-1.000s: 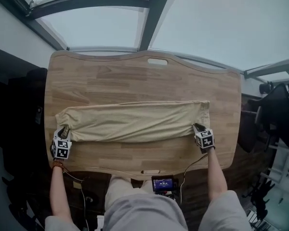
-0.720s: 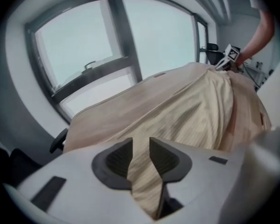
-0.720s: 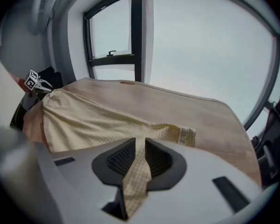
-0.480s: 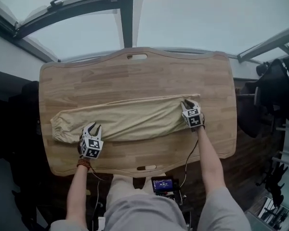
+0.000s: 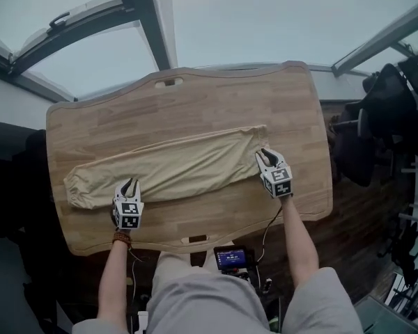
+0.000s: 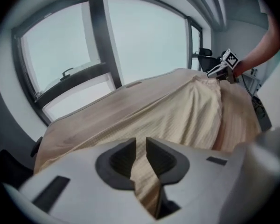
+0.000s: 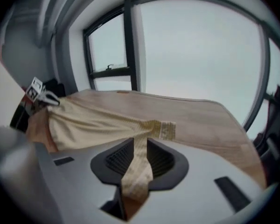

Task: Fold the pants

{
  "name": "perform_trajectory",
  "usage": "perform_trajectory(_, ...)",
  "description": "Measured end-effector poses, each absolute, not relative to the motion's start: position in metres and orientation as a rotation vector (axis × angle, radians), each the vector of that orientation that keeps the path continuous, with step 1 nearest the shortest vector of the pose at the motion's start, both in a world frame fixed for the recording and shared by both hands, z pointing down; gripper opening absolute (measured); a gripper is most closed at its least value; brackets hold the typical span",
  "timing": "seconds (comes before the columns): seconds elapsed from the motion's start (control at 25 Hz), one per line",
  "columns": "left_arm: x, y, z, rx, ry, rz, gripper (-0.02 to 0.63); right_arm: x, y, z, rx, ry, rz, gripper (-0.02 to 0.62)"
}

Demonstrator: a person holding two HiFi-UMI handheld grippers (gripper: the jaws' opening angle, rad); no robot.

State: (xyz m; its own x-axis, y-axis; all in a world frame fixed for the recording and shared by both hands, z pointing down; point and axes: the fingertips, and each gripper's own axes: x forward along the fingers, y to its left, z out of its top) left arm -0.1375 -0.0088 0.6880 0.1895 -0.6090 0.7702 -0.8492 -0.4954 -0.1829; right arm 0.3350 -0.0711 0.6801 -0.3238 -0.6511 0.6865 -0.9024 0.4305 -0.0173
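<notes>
Beige pants (image 5: 181,169), folded lengthwise into a long band, lie across the wooden table (image 5: 195,103). My left gripper (image 5: 129,184) is at the band's near edge, left of its middle. Its jaws have just been closing, and a fold of the pants (image 6: 186,111) sits pinched in the narrow gap of the left gripper (image 6: 141,146). My right gripper (image 5: 265,155) is at the waist end on the right. Its jaws have just been opening, but a taut strip of the pants (image 7: 93,122) still fills the gap of the right gripper (image 7: 140,146).
Big windows stand behind the table's far edge. A dark office chair (image 5: 386,96) is off the table's right end. A small device with a lit screen (image 5: 230,259) and a cable sit by the person's lap. Bare wood lies beyond the pants.
The left gripper left the band's left end and slid right along the near edge. The right gripper rose a little at the waist end. The head view swung, tilting the table.
</notes>
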Motion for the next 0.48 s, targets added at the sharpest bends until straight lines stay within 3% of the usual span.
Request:
perform_trajectory(0.16,-0.078,0.014,0.714,2.23,-1.205,1.318,0.072,0.365,-0.021,0.723,1.183,-1.882,0.427,0.077)
perform_trajectory(0.4,-0.057,0.025,0.739,2.109,-1.196,1.265,0.063,0.396,-0.019,0.728,1.202,-1.875,0.552,0.083)
perform_trajectory(0.44,-0.053,0.025,0.737,2.115,-1.2,1.301,0.063,0.401,-0.022,0.724,1.251,-1.908,0.625,0.093)
perform_trajectory(0.48,-0.05,0.025,0.734,2.124,-1.216,1.331,0.063,0.408,-0.025,0.72,1.319,-1.946,0.712,0.142)
